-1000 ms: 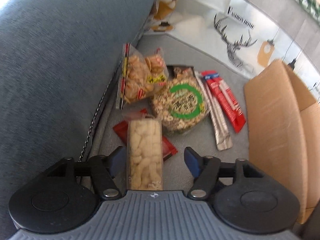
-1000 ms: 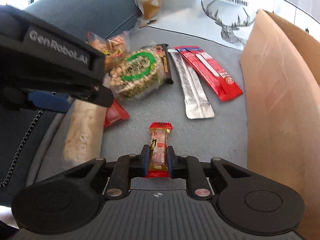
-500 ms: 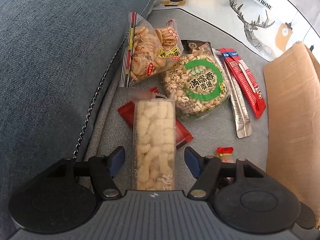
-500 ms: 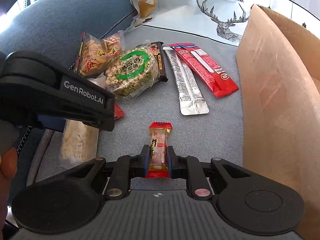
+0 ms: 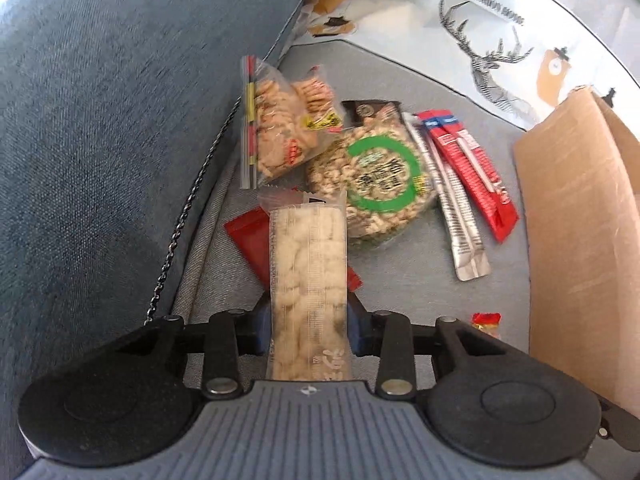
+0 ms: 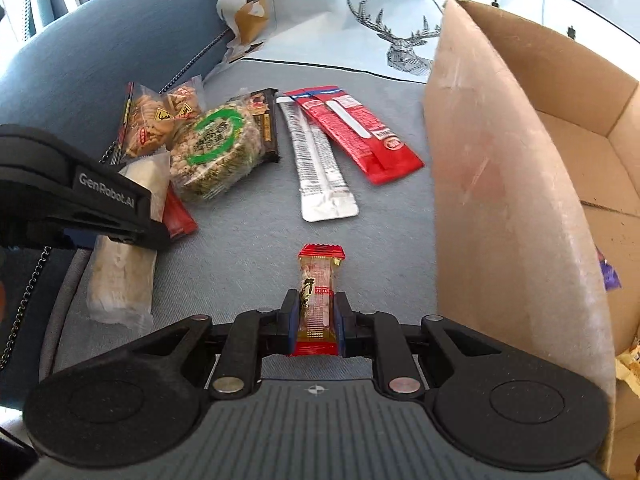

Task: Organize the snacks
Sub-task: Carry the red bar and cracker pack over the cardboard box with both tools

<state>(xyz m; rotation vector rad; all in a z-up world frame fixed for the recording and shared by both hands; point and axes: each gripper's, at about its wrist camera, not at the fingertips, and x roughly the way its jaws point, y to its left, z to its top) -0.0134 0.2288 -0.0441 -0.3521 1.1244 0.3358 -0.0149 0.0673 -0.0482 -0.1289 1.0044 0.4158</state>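
Note:
My left gripper [image 5: 307, 320] is shut on a long clear pack of pale puffed snacks [image 5: 307, 280], seen also in the right wrist view [image 6: 124, 264]. My right gripper [image 6: 316, 320] is shut on a small red-ended candy bar [image 6: 318, 296], held above the sofa seat beside the cardboard box [image 6: 508, 200]. Loose on the seat lie a round cereal cake pack with a green ring [image 6: 212, 152], a bag of crackers [image 6: 156, 124], a flat red packet [image 5: 248, 236], a silver stick pack [image 6: 316, 168] and red stick packs [image 6: 360, 132].
The sofa's blue backrest [image 5: 100, 120] rises on the left, with a chain [image 5: 180, 232] along its seam. A deer-print cushion [image 6: 400, 28] lies behind the snacks. The open box holds a few wrappers [image 6: 608, 276] and stands at the right.
My left gripper has closed on the puffed snack pack, which lay between open jaws before. My right gripper, still holding the candy bar, has risen toward the box.

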